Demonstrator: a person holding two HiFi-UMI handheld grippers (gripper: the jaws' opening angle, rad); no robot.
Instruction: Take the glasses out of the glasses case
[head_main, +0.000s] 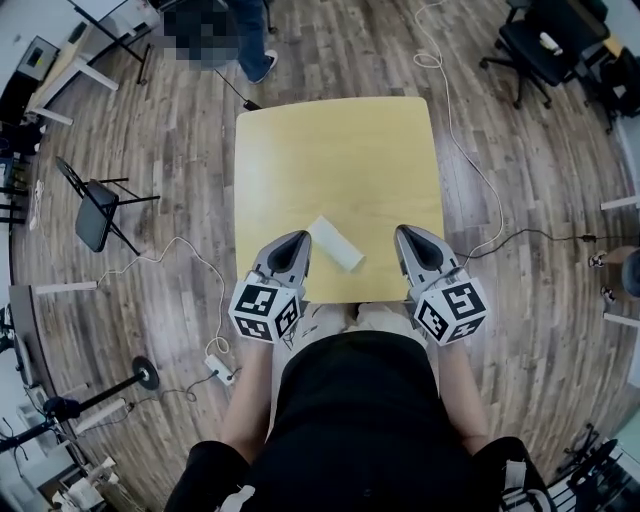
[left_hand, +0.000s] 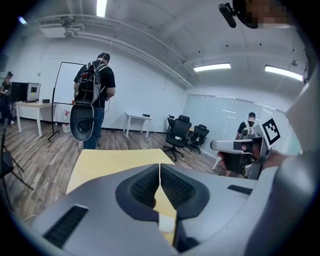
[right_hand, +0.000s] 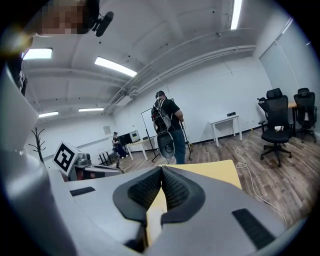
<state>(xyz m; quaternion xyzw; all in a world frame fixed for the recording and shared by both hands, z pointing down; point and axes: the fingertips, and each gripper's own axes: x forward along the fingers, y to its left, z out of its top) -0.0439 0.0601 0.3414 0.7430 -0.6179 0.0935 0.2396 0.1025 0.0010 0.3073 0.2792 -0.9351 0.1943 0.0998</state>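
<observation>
Glasses case (head_main: 335, 243) lies diagonal, far-left to near-right, btwn left tongs (head_main: 298, 239) & right tongs (head_main: 404, 233), both clenched empty

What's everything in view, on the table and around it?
Table: one, yellow, centre.
Glasses case: one, white, lying slanted on the table near its front edge.
Folding chair: one, black, floor left of the table.
Office chairs: at least two, black, beyond the far right corner.
Power strip: one, white, floor near left.
Bystander: one, dark top, standing beyond the far edge.
Left claw: one, grey, shut, empty, left of the case.
Right claw: one, grey, shut, empty, right of the case.
</observation>
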